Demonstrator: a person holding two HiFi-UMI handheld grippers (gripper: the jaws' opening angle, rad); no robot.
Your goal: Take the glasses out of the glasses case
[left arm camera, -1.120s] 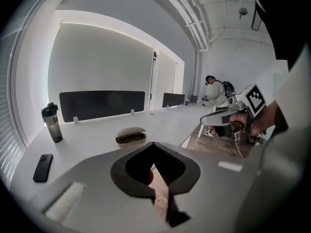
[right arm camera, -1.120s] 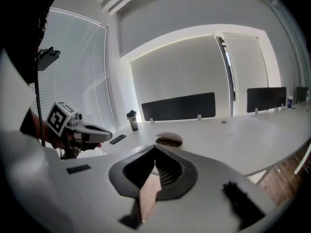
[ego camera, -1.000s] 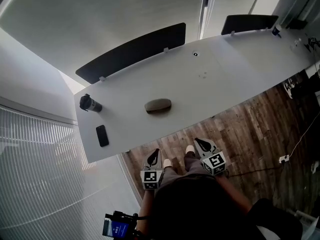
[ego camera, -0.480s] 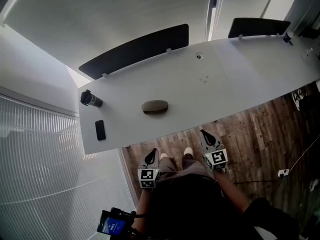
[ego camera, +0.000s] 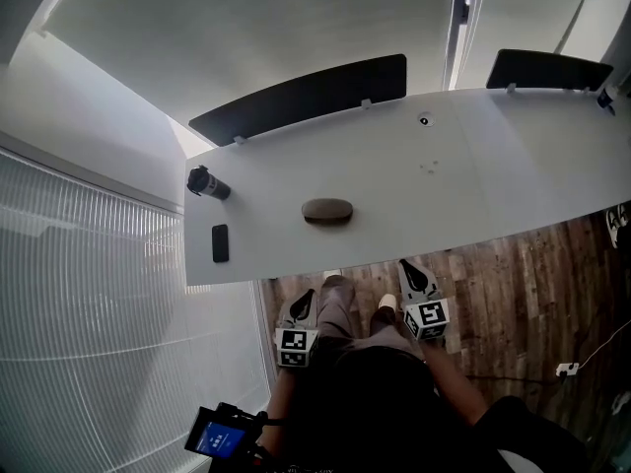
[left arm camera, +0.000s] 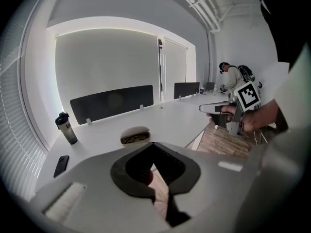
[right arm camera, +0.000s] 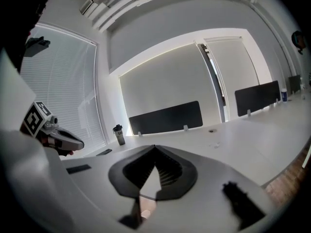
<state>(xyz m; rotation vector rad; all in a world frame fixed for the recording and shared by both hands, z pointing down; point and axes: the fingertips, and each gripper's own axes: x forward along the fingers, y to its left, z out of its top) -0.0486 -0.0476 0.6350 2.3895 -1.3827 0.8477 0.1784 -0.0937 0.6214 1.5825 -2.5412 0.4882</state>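
Nearest me, left gripper (ego camera: 305, 302) and right gripper (ego camera: 410, 270) hang by my legs, fingers (left arm camera: 127, 169) clenched on nothing, short of the desk (ego camera: 473, 175). Farther out, mid-desk, the glasses case (ego camera: 327, 211) lies with the glasses (left arm camera: 134, 139) inside.

Office; long white desk (ego camera: 473, 185); dark divider screens (ego camera: 296, 106)

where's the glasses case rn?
Head view: the glasses case lies on the white table, left of centre, just right of the black phone and the bottle.
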